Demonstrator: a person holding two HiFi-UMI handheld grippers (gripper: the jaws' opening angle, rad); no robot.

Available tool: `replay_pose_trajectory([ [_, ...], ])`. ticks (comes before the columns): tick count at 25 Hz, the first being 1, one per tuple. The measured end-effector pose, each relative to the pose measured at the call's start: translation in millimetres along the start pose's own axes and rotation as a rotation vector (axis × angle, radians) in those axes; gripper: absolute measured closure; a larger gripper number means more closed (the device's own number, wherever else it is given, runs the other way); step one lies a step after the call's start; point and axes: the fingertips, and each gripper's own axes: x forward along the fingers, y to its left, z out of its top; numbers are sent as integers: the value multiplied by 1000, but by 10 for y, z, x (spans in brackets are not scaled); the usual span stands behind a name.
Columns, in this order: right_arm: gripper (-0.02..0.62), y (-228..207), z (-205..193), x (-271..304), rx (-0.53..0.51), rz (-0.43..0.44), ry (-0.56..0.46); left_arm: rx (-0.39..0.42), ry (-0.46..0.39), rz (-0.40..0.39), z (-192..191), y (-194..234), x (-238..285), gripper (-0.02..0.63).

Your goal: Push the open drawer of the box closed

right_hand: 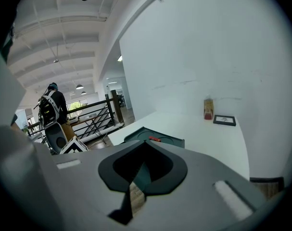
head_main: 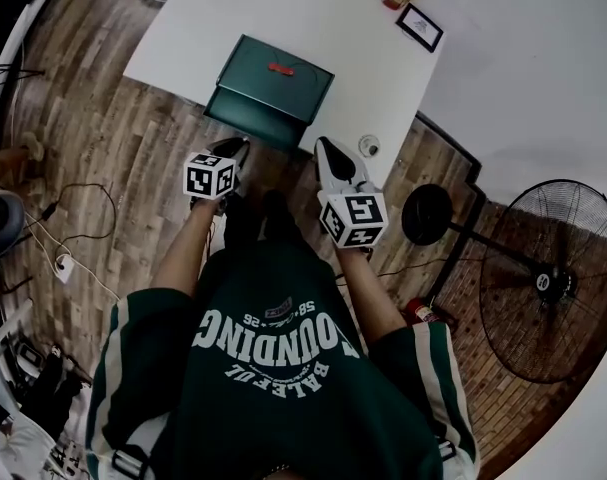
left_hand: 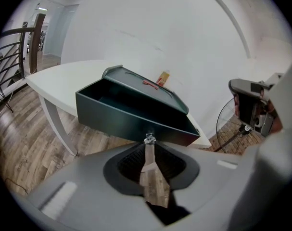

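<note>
**Plainly, drawer stands open**

Jaws of the left gripper [head_main: 233,150] are drawn to a thin slit, tips at the small silver knob [left_hand: 148,138]. The dark green rectangular box [head_main: 273,83] has its drawer [head_main: 245,126] jutting past the white table [head_main: 373,58] edge. The right gripper [head_main: 328,153] is likewise near-closed and empty. Judged step: closing push. Next, press squarely on the drawer front, straight inward.

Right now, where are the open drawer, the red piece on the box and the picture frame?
open drawer [left_hand: 121,117]: left gripper view, front wall.
red piece [head_main: 280,68]: head view, its middle.
picture frame [head_main: 420,27]: head view, its middle.
</note>
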Motion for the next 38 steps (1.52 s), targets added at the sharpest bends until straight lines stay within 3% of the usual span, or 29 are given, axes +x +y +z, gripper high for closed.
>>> replay_pose_trajectory([
  [15, 594, -259, -6, -13, 26, -46, 3, 6, 19, 6, 440, 40, 397, 489],
  [29, 594, -358, -15, -101, 38, -67, -1, -15, 31, 16, 539, 61, 488, 488],
  [38, 594, -405, 36, -91, 33, -50, -17, 44, -11, 73, 694, 74, 276, 487],
])
